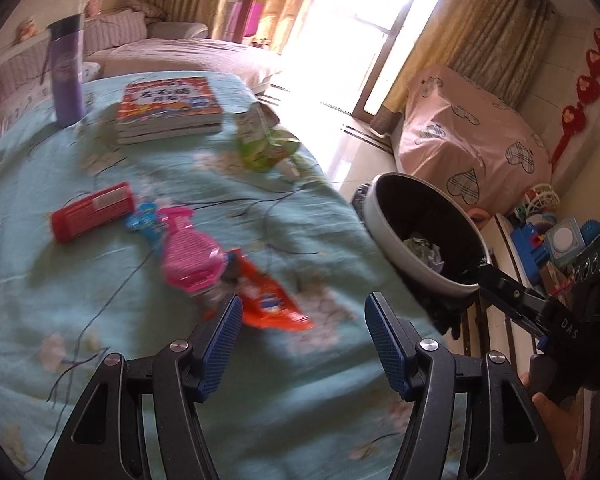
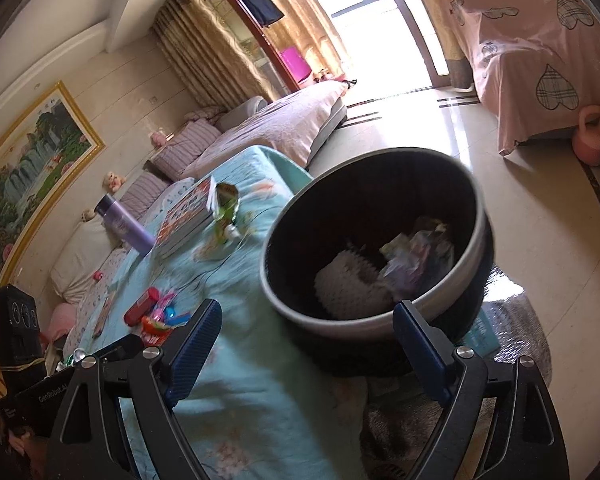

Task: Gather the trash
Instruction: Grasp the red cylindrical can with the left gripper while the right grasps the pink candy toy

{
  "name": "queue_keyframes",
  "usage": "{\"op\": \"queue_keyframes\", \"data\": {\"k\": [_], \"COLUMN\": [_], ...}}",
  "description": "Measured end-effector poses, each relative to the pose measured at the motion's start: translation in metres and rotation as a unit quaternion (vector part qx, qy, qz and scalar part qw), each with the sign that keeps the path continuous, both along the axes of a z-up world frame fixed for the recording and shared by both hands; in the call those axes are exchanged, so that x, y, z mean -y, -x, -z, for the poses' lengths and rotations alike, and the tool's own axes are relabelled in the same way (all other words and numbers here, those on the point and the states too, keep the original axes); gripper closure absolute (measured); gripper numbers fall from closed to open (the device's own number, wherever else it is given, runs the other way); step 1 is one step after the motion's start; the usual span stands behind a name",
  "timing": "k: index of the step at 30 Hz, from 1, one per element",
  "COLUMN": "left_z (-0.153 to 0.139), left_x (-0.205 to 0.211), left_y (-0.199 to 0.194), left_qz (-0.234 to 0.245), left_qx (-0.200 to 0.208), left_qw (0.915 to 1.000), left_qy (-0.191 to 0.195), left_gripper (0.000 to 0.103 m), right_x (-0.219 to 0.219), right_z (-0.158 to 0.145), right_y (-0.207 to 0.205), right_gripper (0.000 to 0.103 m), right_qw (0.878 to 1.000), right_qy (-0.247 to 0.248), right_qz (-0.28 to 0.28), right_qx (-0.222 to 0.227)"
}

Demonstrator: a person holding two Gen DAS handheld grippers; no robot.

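1. The left gripper [image 1: 304,332] hung with its jaws spread wide and nothing between them, low over the blue bedspread [image 1: 148,380]. The orange wrapper [image 1: 268,300] lay just ahead of its left blue pad.
2. The right gripper [image 2: 308,344] also stood released in its own view; its right finger reached toward the rim of the trash bin [image 2: 476,248], but whether it touched or held the rim could not be told.
3. The bin sat tilted at the bed's edge, part of it hanging off the side with crumpled trash already inside. Nudged at the rim, it would probably tip and spill onto the floor.
4. The orange wrapper was flat and thin on soft cloth, so the jaws might well close on a fold of bedspread instead, or slide the wrapper away.
5. The pink packet [image 1: 188,256] overlapped the orange wrapper's upper end, with a small blue wrapper [image 1: 142,222] touching it and a red box [image 1: 92,216] just beside; a careless pinch could drag two pieces and drop one.
6. Farther off lay a green pouch [image 1: 264,148], near the books [image 1: 168,106] and purple bottle [image 1: 66,76], which are likely not trash and could be knocked.
7. Both views were blurred, so aim seemed uncertain.
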State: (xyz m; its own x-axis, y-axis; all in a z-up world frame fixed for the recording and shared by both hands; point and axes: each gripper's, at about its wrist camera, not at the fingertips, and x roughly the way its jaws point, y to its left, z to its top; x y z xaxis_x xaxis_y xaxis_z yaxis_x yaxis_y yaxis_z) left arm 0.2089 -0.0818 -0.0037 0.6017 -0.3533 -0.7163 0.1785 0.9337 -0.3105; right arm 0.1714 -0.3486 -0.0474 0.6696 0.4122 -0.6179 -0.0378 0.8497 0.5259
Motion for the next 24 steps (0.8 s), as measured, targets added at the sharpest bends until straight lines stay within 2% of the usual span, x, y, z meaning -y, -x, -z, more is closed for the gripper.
{"op": "queue_keyframes", "data": {"k": [11,24], "left_z": [0.011,0.019], "left_x": [-0.058,-0.096], "left_y": [0.017,0.005], "left_qz": [-0.058,-0.087], "left_qx": [-0.026,-0.030], "left_qw": [0.9980,0.9957], "left_qy": [0.006,-0.010], "left_gripper": [0.040,0.040], "right_x": [-0.062,-0.108], "right_z": [0.000,0.009], "right_y": [0.003,-0.008], "right_gripper": [0.014,0.014], "right_qw": [0.997,0.992], "right_qy": [0.002,-0.010], "right_qz": [-0.071,-0.123], "right_qx": [0.001,-0.018]}}
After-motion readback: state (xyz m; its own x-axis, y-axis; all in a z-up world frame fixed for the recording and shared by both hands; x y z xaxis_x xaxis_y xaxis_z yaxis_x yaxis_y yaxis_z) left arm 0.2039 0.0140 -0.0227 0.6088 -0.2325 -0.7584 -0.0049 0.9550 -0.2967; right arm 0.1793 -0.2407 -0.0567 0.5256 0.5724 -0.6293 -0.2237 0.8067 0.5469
